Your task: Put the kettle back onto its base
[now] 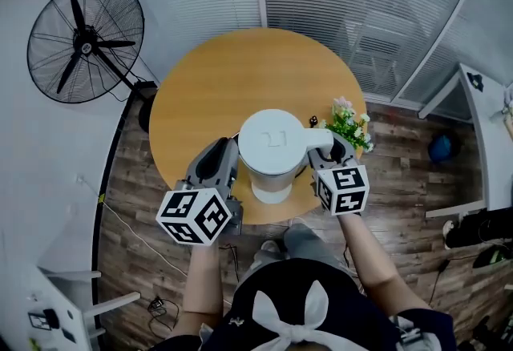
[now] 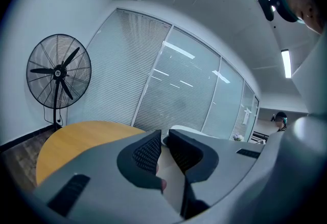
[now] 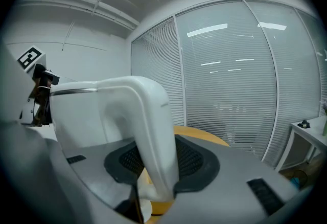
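A white kettle (image 1: 272, 141) hangs over the near side of the round wooden table (image 1: 216, 85). My right gripper (image 1: 327, 151) is shut on its curved handle (image 3: 153, 131), and both pads press the handle's sides. Right under the kettle, by the table's front edge, shows a white round base (image 1: 271, 195); I cannot tell if they touch. My left gripper (image 1: 232, 151) sits beside the kettle's left flank. Its jaws are nearly together with nothing gripped (image 2: 162, 138), and the kettle's lid (image 2: 186, 130) shows just past them.
A small pot of flowers (image 1: 349, 123) stands on the table's right edge, close to the kettle handle. A black pedestal fan (image 1: 84, 41) stands left of the table. Glass walls with blinds run behind it. A white desk (image 1: 485, 133) is at the right.
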Demonstrator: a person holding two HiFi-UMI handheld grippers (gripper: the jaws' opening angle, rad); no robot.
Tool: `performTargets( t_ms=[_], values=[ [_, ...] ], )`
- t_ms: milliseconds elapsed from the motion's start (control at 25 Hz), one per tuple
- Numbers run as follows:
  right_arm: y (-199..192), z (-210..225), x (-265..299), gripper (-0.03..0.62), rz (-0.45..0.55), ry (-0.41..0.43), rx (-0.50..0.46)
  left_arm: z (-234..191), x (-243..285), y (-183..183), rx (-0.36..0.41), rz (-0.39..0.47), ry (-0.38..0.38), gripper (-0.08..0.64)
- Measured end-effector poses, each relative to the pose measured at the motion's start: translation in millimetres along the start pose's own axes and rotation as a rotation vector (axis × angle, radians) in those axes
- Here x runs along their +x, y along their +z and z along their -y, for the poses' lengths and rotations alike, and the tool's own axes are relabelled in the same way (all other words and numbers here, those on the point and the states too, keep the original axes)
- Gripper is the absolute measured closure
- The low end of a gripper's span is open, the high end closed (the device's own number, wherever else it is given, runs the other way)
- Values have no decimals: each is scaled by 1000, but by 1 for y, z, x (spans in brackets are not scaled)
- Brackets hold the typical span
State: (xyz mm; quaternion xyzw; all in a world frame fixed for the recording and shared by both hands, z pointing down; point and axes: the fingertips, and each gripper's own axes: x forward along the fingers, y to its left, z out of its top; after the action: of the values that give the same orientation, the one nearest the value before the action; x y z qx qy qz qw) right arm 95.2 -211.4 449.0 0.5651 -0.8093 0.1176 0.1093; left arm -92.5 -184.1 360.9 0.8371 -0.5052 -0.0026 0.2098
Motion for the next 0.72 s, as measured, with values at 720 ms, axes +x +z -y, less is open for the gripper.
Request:
performTargets(
  t_ms=[720],
  values=[
    [-23,-1,27,446,-60,56,-43,-26,14,-26,-43,-51,53,499]
  ],
)
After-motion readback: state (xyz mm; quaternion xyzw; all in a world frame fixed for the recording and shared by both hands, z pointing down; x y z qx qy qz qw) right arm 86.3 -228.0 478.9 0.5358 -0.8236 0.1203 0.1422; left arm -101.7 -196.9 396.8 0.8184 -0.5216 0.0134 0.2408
